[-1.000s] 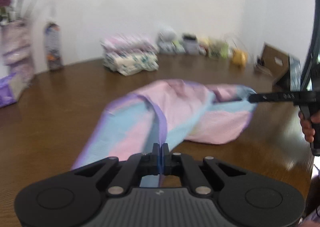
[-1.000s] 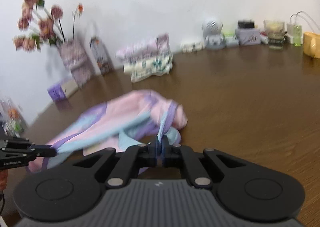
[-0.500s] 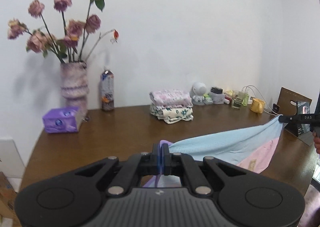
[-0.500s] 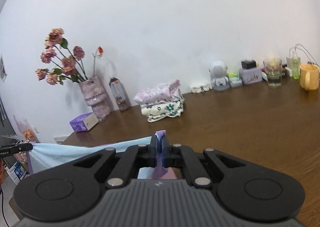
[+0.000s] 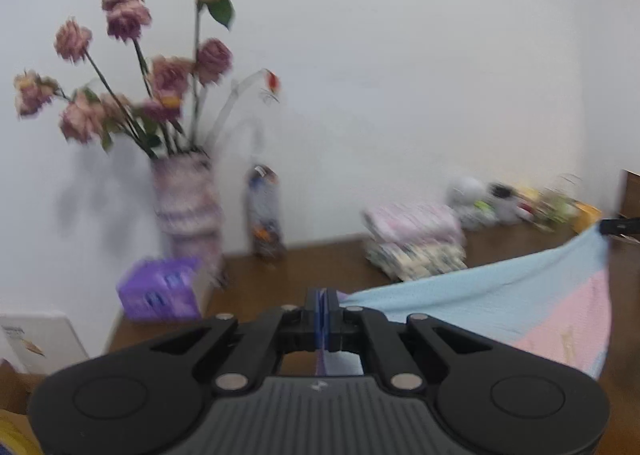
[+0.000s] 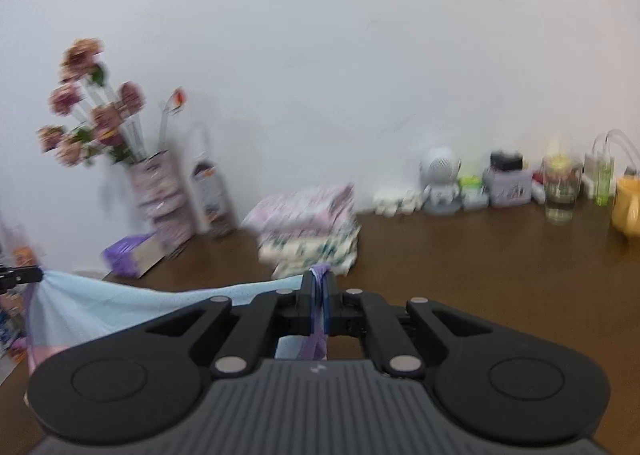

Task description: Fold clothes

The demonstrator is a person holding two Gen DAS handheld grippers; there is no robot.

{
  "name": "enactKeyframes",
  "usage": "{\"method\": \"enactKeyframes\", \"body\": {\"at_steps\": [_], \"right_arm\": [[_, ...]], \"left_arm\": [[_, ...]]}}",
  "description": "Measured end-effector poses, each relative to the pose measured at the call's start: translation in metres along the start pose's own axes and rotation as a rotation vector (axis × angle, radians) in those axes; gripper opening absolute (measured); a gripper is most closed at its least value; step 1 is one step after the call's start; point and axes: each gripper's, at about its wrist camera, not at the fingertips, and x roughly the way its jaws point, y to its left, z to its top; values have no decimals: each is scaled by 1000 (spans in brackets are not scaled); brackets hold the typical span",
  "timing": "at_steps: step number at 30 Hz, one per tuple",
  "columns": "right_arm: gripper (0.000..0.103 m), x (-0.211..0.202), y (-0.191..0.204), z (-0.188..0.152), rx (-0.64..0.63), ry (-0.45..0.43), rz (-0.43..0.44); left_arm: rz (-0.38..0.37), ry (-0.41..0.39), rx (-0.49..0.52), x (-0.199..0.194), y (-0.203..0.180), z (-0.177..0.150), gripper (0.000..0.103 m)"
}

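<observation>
A garment (image 5: pixel 500 295) is held stretched in the air between two clamped grippers, above the table (image 6: pixel 480 263).

The left gripper (image 5: pixel 322 297) is closed on one end of the cloth's top edge and the right gripper (image 6: pixel 319 281) is closed on the other, a purple hem being pinched between its jaws. The blue band is pulled almost straight between them, while the pink part hangs below, clear of the wood as far as can be seen. For a clean fold, the edge is best kept taut and level, the hanging part let settle, and the cloth laid flat well short of the folded stack (image 6: pixel 308 223).
</observation>
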Motion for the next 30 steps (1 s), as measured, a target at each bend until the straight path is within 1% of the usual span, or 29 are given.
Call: {"method": "enactKeyframes", "body": {"at_steps": [3, 5, 7, 9, 10, 11, 13, 16, 18, 19, 21, 24, 28, 30], "right_arm": [[3, 21, 12, 44, -5, -66, -40], [3, 23, 19, 73, -14, -120, -49], [3, 20, 25, 93, -25, -164, -41], [3, 16, 31, 101, -49, -177, -29], [3, 15, 33, 101, -63, -173, -26], [3, 15, 34, 96, -74, -160, -27], [3, 15, 32, 80, -88, -124, -21], [3, 13, 27, 55, -105, -65, -24], [3, 10, 22, 39, -110, -32, -40], [3, 10, 17, 33, -113, -15, -55], [3, 9, 7, 21, -116, 20, -87], [3, 7, -22, 1, -93, 74, -144], [3, 6, -66, -27, -41, 147, -219], [3, 7, -85, -37, 3, 168, -236]], "left_arm": [[83, -134, 53, 9, 1, 41, 0], [82, -170, 56, 3, 2, 58, 0], [77, -203, 58, -4, 2, 75, 0], [28, -156, 63, -4, -1, 68, 1], [-6, -108, 57, 0, -4, 57, 1], [-41, -58, 50, 4, -8, 45, 2], [-118, 78, 26, 22, -16, 16, 7], [-182, 241, 36, 54, -38, -25, 10], [-201, 314, 35, 78, -50, -42, 26], [-215, 340, 16, 90, -56, -49, 29], [-236, 368, -36, 110, -66, -59, 40], [-259, 396, -90, 139, -79, -67, 45], [-306, 434, -110, 183, -98, -60, 49], [-327, 433, -95, 203, -116, -51, 57]]}}
